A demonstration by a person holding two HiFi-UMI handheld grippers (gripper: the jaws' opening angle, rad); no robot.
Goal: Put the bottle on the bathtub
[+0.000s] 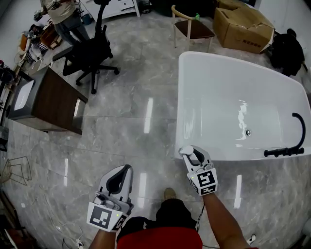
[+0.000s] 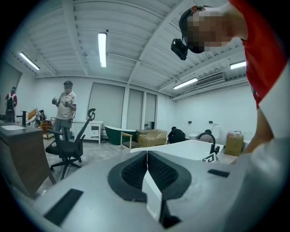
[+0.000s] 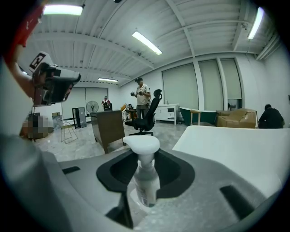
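My right gripper [image 3: 146, 181] is shut on a small white pump bottle [image 3: 146, 177], which stands upright between the jaws with its pump head on top. In the head view the right gripper [image 1: 190, 154] holds the bottle's white head [image 1: 186, 151] just at the near rim of the white bathtub [image 1: 204, 154]. The bathtub [image 3: 235, 149] fills the right side of the right gripper view. My left gripper [image 1: 119, 179] hangs over the floor to the left of the tub. Its jaws are shut on nothing [image 2: 147, 168].
A black faucet [image 1: 291, 146] arches over the tub's right end. A black office chair [image 1: 92, 53] and a brown cabinet [image 1: 48, 99] stand at the left, and a person [image 1: 63, 14] is beyond them. A wooden chair [image 1: 192, 26] and cardboard boxes [image 1: 243, 26] stand behind the tub.
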